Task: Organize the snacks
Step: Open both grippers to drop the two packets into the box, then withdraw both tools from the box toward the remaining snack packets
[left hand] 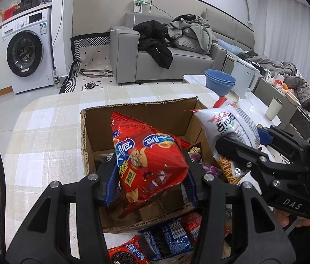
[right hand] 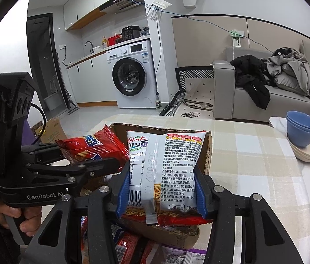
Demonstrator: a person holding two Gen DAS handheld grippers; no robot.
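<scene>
My left gripper (left hand: 150, 182) is shut on a red crisp bag (left hand: 148, 154) and holds it over an open cardboard box (left hand: 137, 112). The same red bag (right hand: 93, 147) and left gripper (right hand: 84, 158) show at the left of the right wrist view. My right gripper (right hand: 160, 189) is shut on a white noodle-snack bag (right hand: 166, 167) above the box (right hand: 207, 154). That white bag (left hand: 227, 132) and the right gripper (left hand: 251, 140) show at the right of the left wrist view. Purple packets (left hand: 207, 167) lie inside the box.
Loose snack packs (left hand: 168, 239) lie on the checked tablecloth (left hand: 44, 132) in front of the box. Blue bowls (left hand: 219, 83), a white kettle (left hand: 244, 79) and a cup (left hand: 273, 109) stand on the far right. A sofa and a washing machine are behind.
</scene>
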